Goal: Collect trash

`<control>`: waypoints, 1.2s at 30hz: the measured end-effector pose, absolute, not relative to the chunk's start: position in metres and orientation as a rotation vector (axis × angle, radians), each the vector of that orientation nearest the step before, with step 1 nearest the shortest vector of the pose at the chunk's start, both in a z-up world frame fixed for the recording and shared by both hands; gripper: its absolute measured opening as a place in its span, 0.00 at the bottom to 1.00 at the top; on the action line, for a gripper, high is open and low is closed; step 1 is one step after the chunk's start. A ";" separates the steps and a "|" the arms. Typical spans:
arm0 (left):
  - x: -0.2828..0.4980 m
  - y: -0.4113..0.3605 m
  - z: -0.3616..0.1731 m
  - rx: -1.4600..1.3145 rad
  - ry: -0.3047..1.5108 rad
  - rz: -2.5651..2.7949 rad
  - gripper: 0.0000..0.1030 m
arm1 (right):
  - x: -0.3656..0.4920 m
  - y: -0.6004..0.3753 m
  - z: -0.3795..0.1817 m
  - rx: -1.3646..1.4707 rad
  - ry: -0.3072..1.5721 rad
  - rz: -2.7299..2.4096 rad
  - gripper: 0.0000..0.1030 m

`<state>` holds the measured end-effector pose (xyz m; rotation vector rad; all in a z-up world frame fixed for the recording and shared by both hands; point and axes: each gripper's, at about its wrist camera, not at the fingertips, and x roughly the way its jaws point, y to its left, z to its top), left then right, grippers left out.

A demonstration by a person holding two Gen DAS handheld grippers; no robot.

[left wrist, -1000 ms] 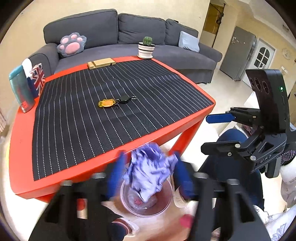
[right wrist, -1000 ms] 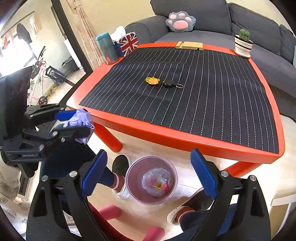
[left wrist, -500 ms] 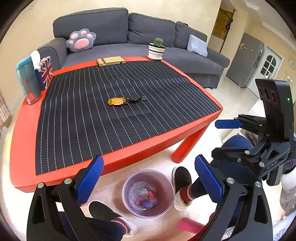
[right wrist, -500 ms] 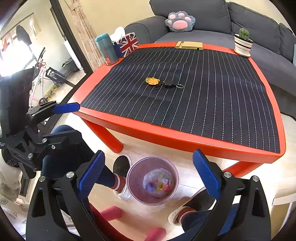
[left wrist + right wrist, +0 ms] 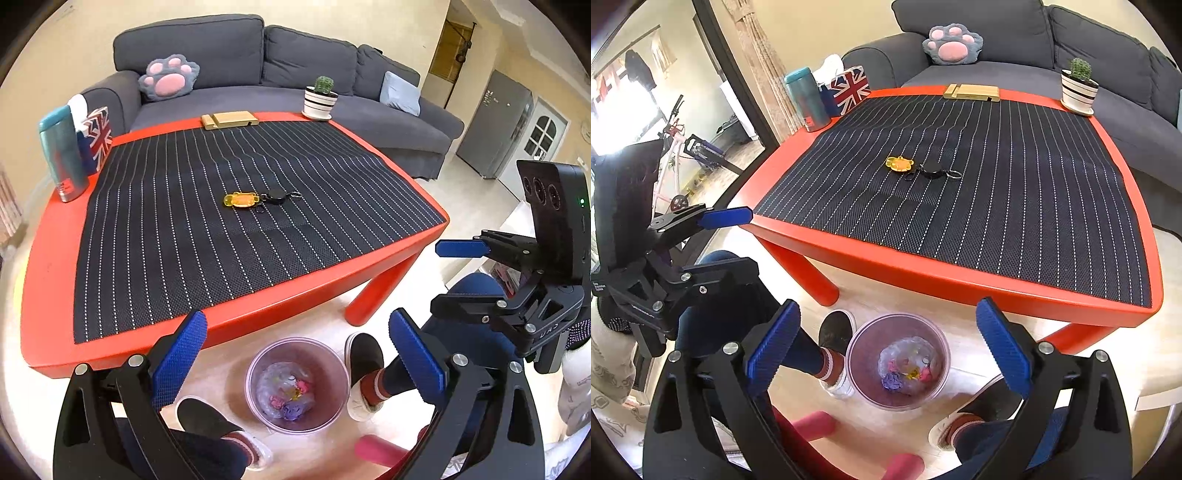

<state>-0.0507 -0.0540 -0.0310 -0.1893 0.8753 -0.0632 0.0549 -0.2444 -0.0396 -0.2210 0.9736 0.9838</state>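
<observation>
Left wrist view is showing the red table (image 5: 55, 295) filling 12 o'clock; at 6 o'clock the trash bin (image 5: 297, 384) is holding purple crumpled paper (image 5: 291, 408). Left gripper (image 5: 297, 363) and right gripper (image 5: 886, 354) are both hanging spread, empty. No writing is readable.

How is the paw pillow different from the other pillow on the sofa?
The paw pillow is paw-shaped, grey with pink pads; the blue pillow is plain, pale and square. The paw pillow leans near the sofa's left arm, the blue one far right. Both rest against the backrest.
</observation>
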 end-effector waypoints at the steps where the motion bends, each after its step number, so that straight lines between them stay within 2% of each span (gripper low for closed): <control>1: -0.050 -0.053 -0.031 -0.191 0.876 -0.062 0.92 | 0.056 -0.244 -0.039 -0.220 0.972 0.984 0.92; 26: -0.018 0.004 -0.007 -0.237 0.823 0.010 0.92 | 0.129 -0.184 0.002 -0.336 0.907 1.041 0.92; 36: -0.013 0.017 -0.004 -0.255 0.807 0.028 0.92 | 0.170 -0.133 -0.014 -0.530 0.964 1.093 0.92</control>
